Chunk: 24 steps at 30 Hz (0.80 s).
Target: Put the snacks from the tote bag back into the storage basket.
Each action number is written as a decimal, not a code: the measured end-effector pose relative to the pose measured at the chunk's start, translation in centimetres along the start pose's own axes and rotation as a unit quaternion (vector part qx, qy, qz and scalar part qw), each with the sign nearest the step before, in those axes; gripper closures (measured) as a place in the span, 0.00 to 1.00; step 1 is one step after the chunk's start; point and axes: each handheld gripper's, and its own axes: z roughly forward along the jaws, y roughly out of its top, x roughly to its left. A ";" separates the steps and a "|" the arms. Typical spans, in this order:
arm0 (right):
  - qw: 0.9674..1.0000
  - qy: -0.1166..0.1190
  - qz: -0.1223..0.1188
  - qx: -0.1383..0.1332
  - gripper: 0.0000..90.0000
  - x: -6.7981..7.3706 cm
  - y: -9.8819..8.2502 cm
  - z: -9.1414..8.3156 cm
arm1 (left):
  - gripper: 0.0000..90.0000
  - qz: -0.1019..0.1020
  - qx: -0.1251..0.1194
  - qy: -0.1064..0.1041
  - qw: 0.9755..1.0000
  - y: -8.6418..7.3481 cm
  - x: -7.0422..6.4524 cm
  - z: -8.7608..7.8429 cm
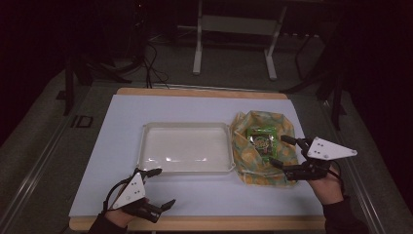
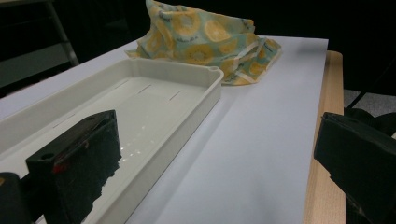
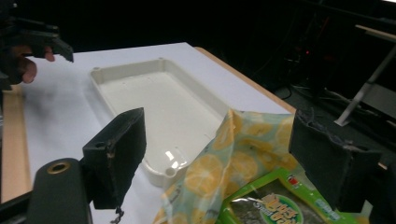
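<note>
Black jaws of the right gripper stand wide apart over a green snack packet, one jaw on each side of it and neither visibly touching it. Seen from the right gripper view, the green snack packet lies low between the two jaws, its printed face up, inside the folds of a cloth bag patterned with lemon slices. From the high view, the cloth bag lies crumpled and open on the right part of a pale sheet that covers the table, with the packet resting in its middle. Just beside the bag, on its left, sits a shallow white tray, its long side parallel to the near table edge; bag and tray look to be touching or nearly so at the tray's right wall. The left gripper hovers at the near left corner of the sheet, close to the tray's near left corner, jaws spread wide and holding nothing. In the left gripper view, the white tray runs away toward the bag beyond it. A wooden strip of table shows along the sheet's edges. Dark floor and metal stand legs lie beyond the table.
</note>
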 end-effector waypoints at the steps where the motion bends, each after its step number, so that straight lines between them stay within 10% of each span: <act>1: 1.000 -0.001 -0.001 -0.002 0.21 -0.1 0.1 0.0 | 0.01 0.000 0.000 0.000 1.000 0.0 0.0 0.0; 24: 0.997 -0.059 0.042 0.000 0.21 -3.8 0.1 1.0 | 0.01 0.002 0.004 -0.004 1.000 0.0 0.0 0.1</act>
